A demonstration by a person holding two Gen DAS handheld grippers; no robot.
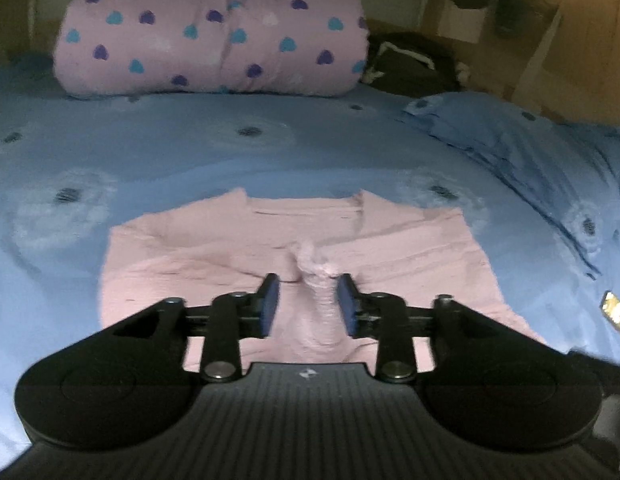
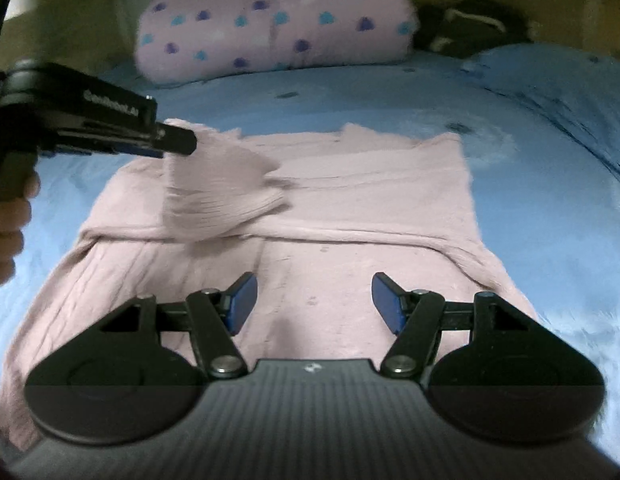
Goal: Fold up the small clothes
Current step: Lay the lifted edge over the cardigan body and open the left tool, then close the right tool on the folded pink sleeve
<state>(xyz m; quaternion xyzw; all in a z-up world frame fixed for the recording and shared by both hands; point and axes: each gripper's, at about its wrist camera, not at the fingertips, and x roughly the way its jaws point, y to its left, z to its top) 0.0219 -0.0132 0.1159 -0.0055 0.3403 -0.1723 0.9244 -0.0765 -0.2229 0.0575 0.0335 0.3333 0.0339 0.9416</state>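
Blue bedsheet is carrying the pink garment; my left gripper is lifting its pinched sleeve, my right gripper is hovering agape, empty. Thin pinch risks slipping, undoing 1 fold.

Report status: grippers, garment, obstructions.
Left gripper pinching a raised fold of the pink garment. Right gripper open, empty, above it. Nothing in the way.

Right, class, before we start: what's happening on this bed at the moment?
A person is folding a small pink garment laid flat on a blue bedsheet. The left gripper has a bunched piece of the pink fabric between its fingers and holds it lifted above the garment. The right gripper hovers open over the garment's near part, gripping nothing. A heart-patterned pillow lies beyond.
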